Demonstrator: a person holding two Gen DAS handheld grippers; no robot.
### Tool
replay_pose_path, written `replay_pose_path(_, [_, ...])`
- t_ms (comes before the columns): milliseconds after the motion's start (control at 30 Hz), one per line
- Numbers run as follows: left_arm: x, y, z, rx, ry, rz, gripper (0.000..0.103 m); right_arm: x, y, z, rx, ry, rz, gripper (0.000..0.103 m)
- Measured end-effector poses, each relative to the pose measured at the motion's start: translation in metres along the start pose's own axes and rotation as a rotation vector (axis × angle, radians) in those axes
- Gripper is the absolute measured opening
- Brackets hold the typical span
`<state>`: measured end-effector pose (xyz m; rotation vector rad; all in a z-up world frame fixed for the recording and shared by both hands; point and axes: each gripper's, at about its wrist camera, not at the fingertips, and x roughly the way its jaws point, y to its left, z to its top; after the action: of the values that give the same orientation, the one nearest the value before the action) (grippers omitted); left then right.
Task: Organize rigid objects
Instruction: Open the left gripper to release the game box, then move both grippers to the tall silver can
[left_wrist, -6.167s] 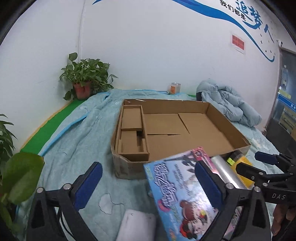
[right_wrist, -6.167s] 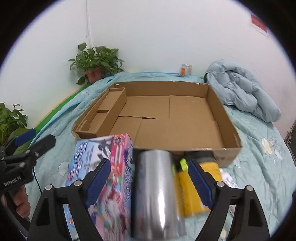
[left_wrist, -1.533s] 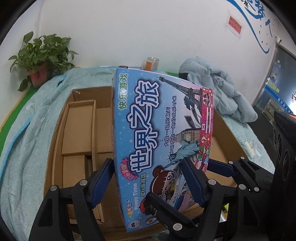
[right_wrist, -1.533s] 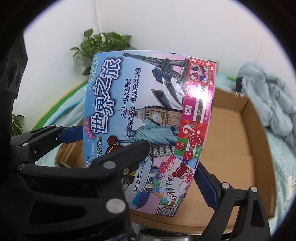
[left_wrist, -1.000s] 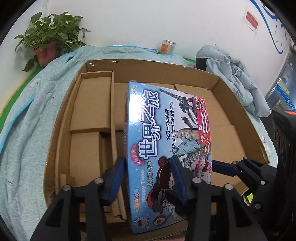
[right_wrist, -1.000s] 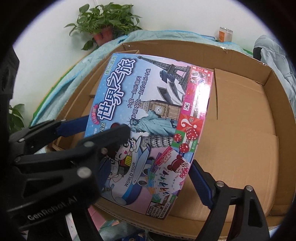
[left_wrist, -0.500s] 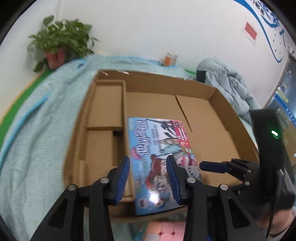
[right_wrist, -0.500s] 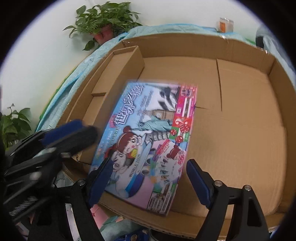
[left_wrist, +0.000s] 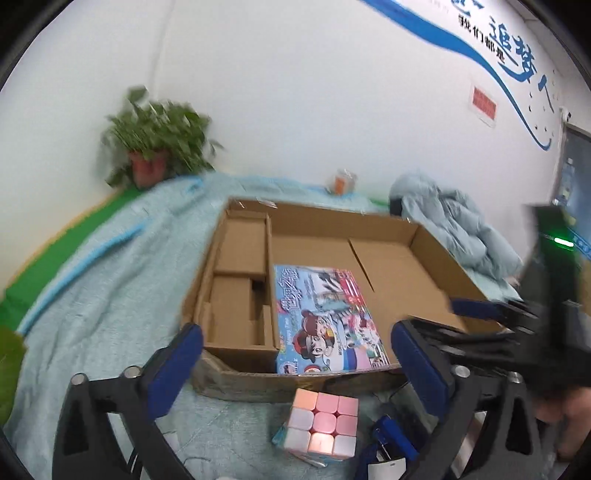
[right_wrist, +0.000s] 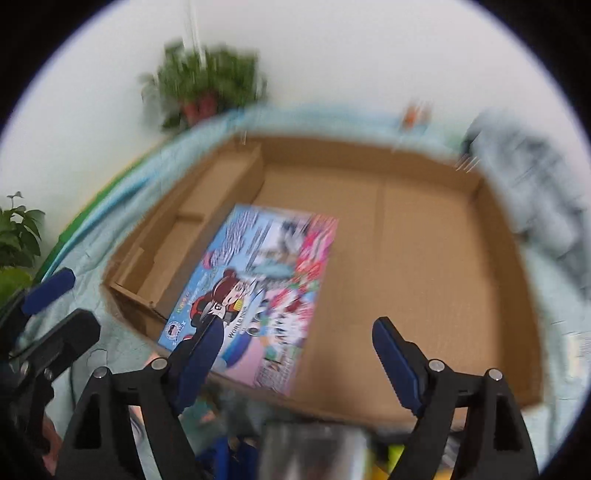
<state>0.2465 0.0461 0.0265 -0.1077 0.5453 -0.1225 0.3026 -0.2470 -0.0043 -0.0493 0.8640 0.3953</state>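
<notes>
A light blue blanket (left_wrist: 110, 295) covers the surface, and on it sits the carton (left_wrist: 417, 236), a wide, shallow cardboard tray with its top open. Along the carton's left side runs a narrow insert (left_wrist: 240, 280) of folded cardboard compartments. The game box (left_wrist: 325, 321) lies flat on the carton's floor, face up, its long left edge against the insert and its near end at the carton's front wall; the rest of the floor to its right is bare cardboard. Beyond the carton's right rear corner a padded jacket (left_wrist: 461, 229) is heaped, and beyond its left rear corner a potted plant (left_wrist: 155, 147) stands by the wall. Just outside the carton's front wall, the left gripper (left_wrist: 295, 354) has its jaws opening, spread wide, with nothing between the pads. The right gripper (right_wrist: 295, 347) hangs over the front wall with its jaws well apart and empty, not touching the game box. A pastel cube (left_wrist: 321, 424) rests on the blanket just in front of the carton, beside a small blue object too blurred to name.
</notes>
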Motion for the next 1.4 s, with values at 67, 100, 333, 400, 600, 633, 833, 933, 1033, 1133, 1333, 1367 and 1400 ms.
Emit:
replay_pose_path(67, [-0.011, -0.012, -0.008, 0.049, -0.008, 0.044, 0.103, -0.023, -0.014, -0.017, 0.050, -0.038, 0.016, 0.083])
replay_pose_path(100, [-0.014, -0.018, -0.010, 0.074, -0.006, 0.050, 0.103, -0.033, -0.022, -0.027, 0.090, -0.044, 0.020, 0.083])
replay_pose_path(333, [-0.034, -0.066, -0.033, 0.136, 0.060, -0.040, 0.037, -0.068, -0.045, -0.090, 0.181, -0.059, -0.049, 0.072])
replay_pose_path(400, [-0.030, -0.070, -0.036, 0.083, 0.137, -0.097, 0.001, -0.078, -0.044, -0.100, 0.150, -0.061, -0.078, 0.021])
replay_pose_path(600, [-0.048, -0.088, -0.043, 0.080, 0.097, -0.015, 0.102, -0.095, -0.046, -0.107, 0.141, -0.077, -0.043, 0.090])
replay_pose_path(633, [-0.055, -0.086, -0.046, 0.048, 0.038, 0.037, 0.103, -0.101, -0.045, -0.109, 0.138, -0.117, -0.056, 0.090])
replay_pose_path(833, [-0.038, -0.068, -0.049, -0.074, 0.137, -0.081, 0.103, -0.106, -0.053, -0.116, 0.158, -0.122, -0.037, 0.091])
replay_pose_path(933, [-0.034, -0.074, -0.054, -0.054, 0.155, -0.087, 0.103, -0.103, -0.054, -0.121, 0.152, -0.097, -0.028, 0.091])
replay_pose_path(1033, [-0.033, -0.082, -0.057, -0.014, 0.164, -0.093, 0.103, -0.103, -0.055, -0.124, 0.143, -0.097, -0.033, 0.091])
replay_pose_path(1133, [-0.034, -0.090, -0.059, 0.012, 0.180, -0.094, 0.103, -0.104, -0.056, -0.126, 0.139, -0.100, -0.032, 0.091])
replay_pose_path(1333, [-0.028, -0.090, -0.061, -0.005, 0.235, -0.188, 0.103, -0.108, -0.050, -0.129, 0.077, -0.132, -0.048, 0.091])
replay_pose_path(1367, [-0.026, -0.090, -0.061, -0.007, 0.249, -0.200, 0.103, -0.111, -0.047, -0.131, 0.056, -0.147, -0.033, 0.091])
replay_pose_path(1400, [-0.024, -0.090, -0.062, -0.011, 0.265, -0.214, 0.103, -0.114, -0.046, -0.133, 0.043, -0.154, -0.012, 0.091])
